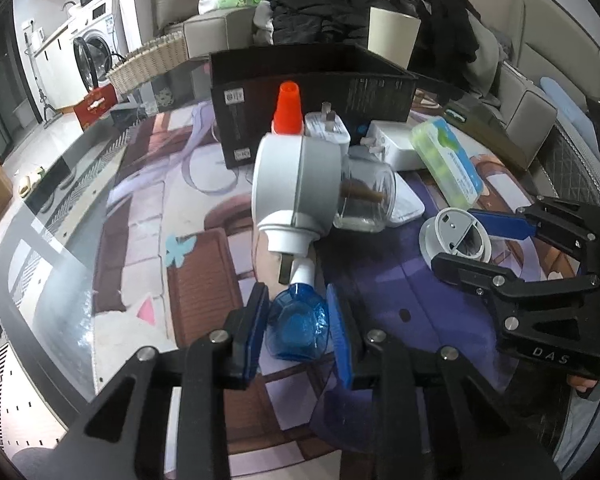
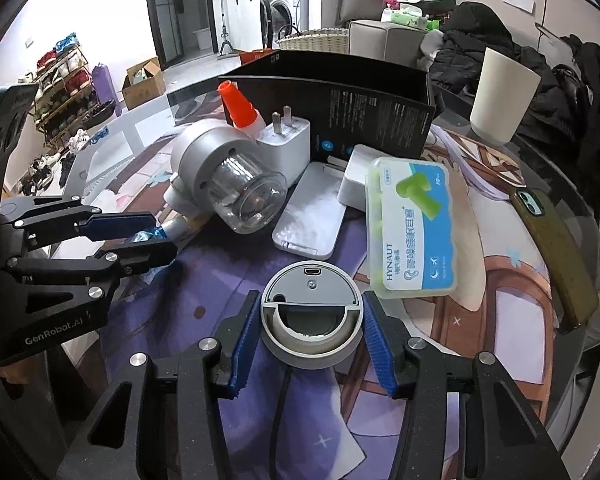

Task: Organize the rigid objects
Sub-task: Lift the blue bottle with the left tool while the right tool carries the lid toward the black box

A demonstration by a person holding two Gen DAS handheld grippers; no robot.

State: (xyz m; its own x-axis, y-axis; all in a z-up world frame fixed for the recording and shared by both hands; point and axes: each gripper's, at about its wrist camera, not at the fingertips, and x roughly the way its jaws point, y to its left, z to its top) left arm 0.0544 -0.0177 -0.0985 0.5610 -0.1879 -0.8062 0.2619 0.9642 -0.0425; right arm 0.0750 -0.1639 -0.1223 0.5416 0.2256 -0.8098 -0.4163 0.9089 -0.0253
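Observation:
My left gripper (image 1: 298,330) is shut on a small blue bottle (image 1: 298,328) with a white neck, low over the mat; it also shows in the right wrist view (image 2: 140,236). My right gripper (image 2: 310,322) is open around a round grey disc device (image 2: 310,316) on the mat, pads close on both sides with small gaps; it shows in the left wrist view (image 1: 476,240) around the disc (image 1: 452,236). Behind stand a white plug-in device with a clear jar (image 1: 300,184), an orange cone cap (image 1: 288,110), white chargers (image 2: 286,146) and a green earplug box (image 2: 410,232).
An open black box (image 1: 312,92) stands at the back of the table. A flat white case (image 2: 310,220) lies mid-table. A phone (image 2: 556,248) lies at the right edge, a cream cup (image 2: 502,96) behind. Glass table edge (image 1: 40,280) runs left.

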